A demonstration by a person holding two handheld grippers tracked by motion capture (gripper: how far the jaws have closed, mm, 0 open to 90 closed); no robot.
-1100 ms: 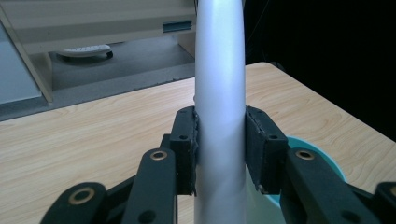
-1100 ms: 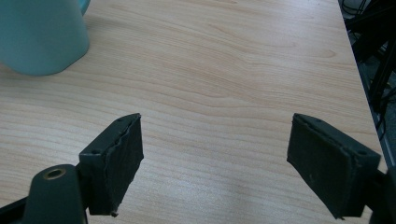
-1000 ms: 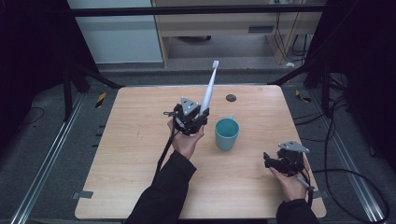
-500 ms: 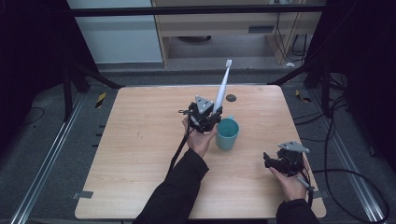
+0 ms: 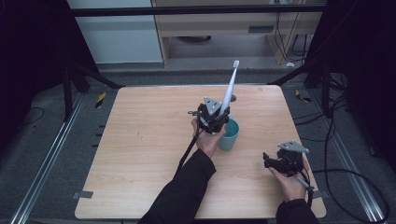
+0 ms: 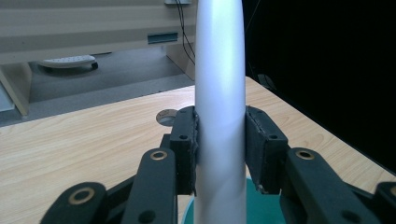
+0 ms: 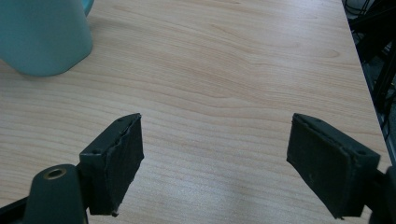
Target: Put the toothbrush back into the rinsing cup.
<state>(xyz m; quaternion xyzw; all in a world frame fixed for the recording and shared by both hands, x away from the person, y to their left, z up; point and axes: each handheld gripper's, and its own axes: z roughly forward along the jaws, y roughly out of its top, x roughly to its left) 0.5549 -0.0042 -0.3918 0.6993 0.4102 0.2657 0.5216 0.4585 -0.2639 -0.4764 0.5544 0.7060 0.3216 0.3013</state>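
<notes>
A white electric toothbrush [image 5: 229, 88] stands nearly upright, brush head at the top, with my left gripper [image 5: 215, 116] shut on its handle. Its lower end hangs over the mouth of a teal cup [image 5: 229, 135] on the wooden table [image 5: 144, 135]. In the left gripper view both pads press the white handle [image 6: 219, 116], and the cup's rim [image 6: 252, 205] shows just below. My right gripper [image 5: 275, 162] rests near the table's front right, open, with bare wood between its pads [image 7: 116, 158]. The teal cup [image 7: 42, 32] stands off to its upper left.
A small dark round disc [image 5: 232, 98] lies on the table behind the cup. The table's right edge [image 5: 303, 140] runs close to my right hand. Cables and metal rails lie on the floor around the table.
My left gripper has carried the toothbrush rightward and slightly down, from left of the cup to over its mouth, and the brush now stands more upright. The right gripper has stayed put.
</notes>
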